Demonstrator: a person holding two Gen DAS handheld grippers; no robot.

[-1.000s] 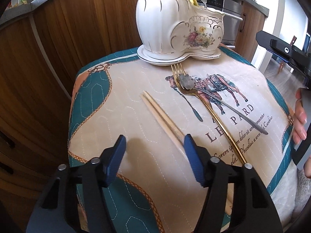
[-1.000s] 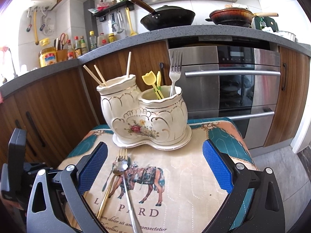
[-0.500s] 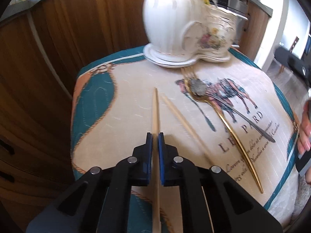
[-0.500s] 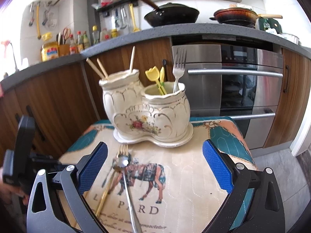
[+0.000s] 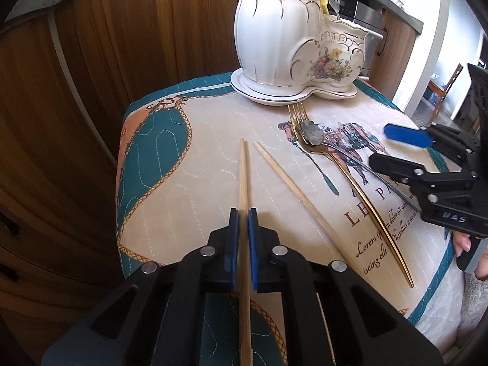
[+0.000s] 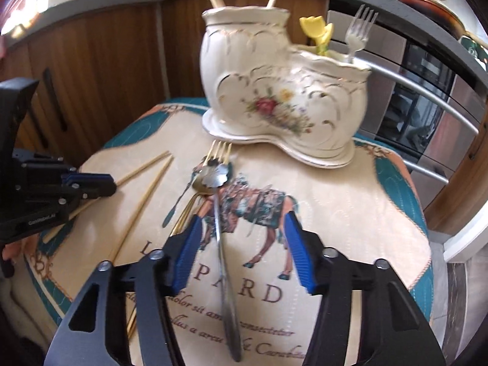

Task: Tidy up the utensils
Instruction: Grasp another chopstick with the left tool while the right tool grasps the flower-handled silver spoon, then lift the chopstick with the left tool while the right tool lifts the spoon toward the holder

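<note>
A small table covered by a quilted mat [image 5: 195, 164] printed with horses stands in a kitchen. At the far edge sits a white ceramic holder [image 5: 292, 42] with two joined pots on a saucer.

Judging by what lies loose, the sorting seems partly done. The taller pot [image 6: 241, 58] already holds two chopsticks, their tips poking above the rim. The lower pot [image 6: 329, 97] holds a silver fork [image 6: 358, 32] and yellow-handled pieces, too blurred to identify.

Four things are not yet put away, all on the mat. The left gripper [image 5: 243, 222] is clamped on one chopstick [image 5: 243, 177], which points toward the holder; whether it is lifted clear of the mat is hard to tell. A second chopstick [image 5: 292, 189] lies free just beside it, angled away. To the right lies a gold fork [image 5: 353, 180], tines toward the saucer, with a spoon [image 6: 221, 228] crossing over it, its flower-shaped bowl resting on the fork's head.

The right gripper [image 6: 244, 253] hangs spread wide above the spoon's handle, grasping nothing; the handle runs between its jaws, nearer the left one.
</note>
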